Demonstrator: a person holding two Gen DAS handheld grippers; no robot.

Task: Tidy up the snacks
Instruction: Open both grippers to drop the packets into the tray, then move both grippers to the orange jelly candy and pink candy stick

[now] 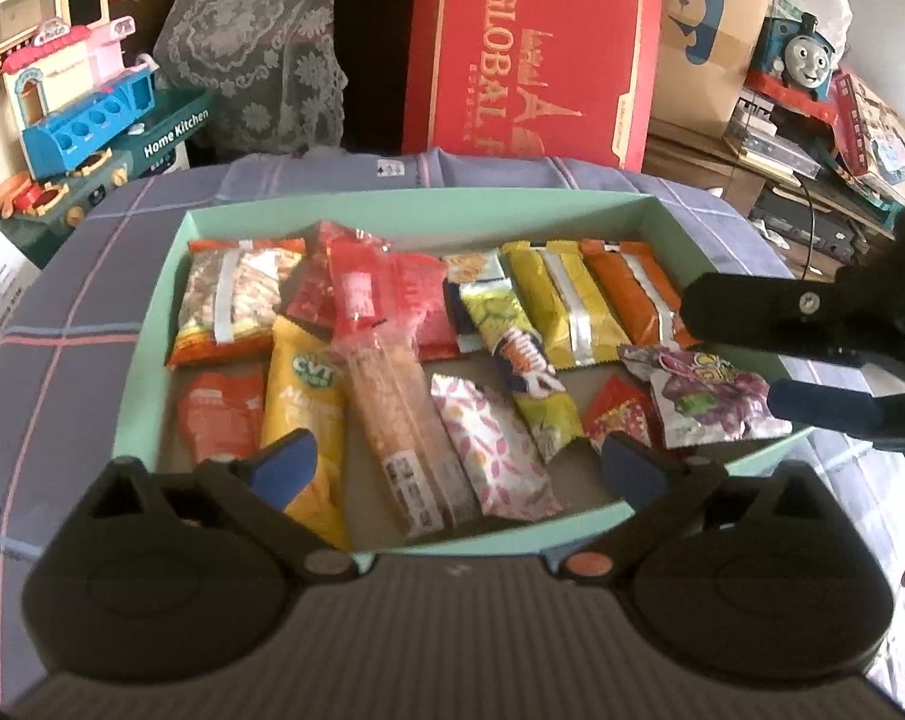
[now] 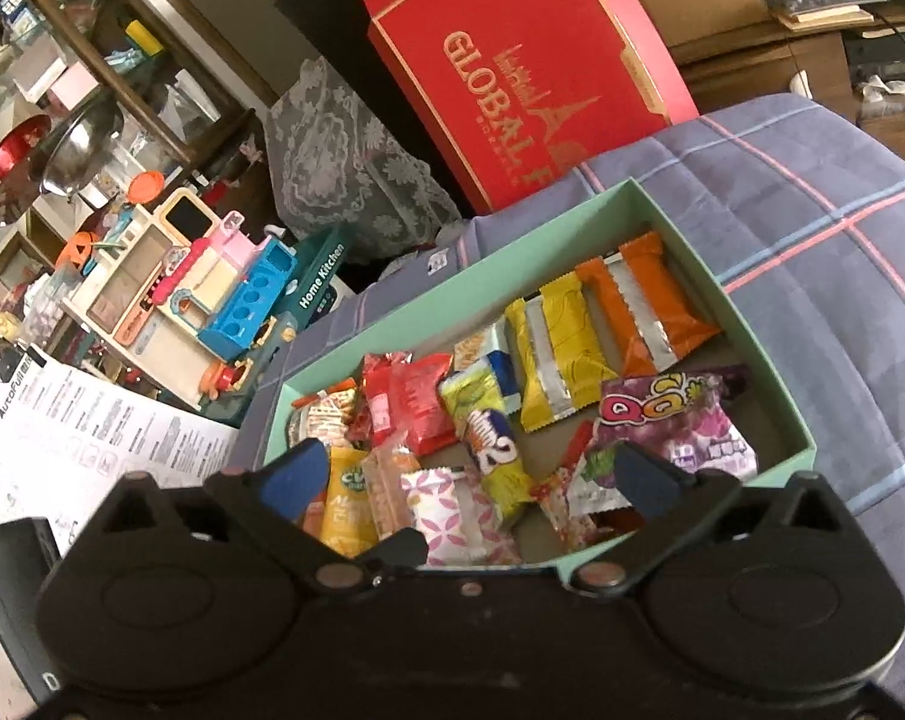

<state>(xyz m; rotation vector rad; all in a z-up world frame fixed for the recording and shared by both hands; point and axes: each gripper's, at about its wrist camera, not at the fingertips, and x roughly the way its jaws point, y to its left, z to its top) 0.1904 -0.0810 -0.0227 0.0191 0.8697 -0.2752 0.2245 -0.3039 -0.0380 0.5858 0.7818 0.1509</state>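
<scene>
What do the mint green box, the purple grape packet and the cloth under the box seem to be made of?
Mint green box: looks like matte cardboard, with thin flat walls, crisp folded corners and a brown inner floor.
Purple grape packet: probably glossy plastic film or foil, given its crinkles, shine and silvery crimped edge.
Cloth: woven fabric, matte, with a plaid pattern and soft folds.

Bright wrappers in a mint-green box (image 1: 152, 360)

Far right, an orange packet (image 1: 632, 294) beside a yellow packet (image 1: 542, 300); plaid grey-purple cloth (image 1: 62, 312) underneath.

the right tongs (image 2: 473, 480) stood wide open and empty above the near edge of a green box (image 2: 770, 360) full of snack packets (image 2: 563, 354), a red gift box (image 2: 512, 60) beyond.
</scene>
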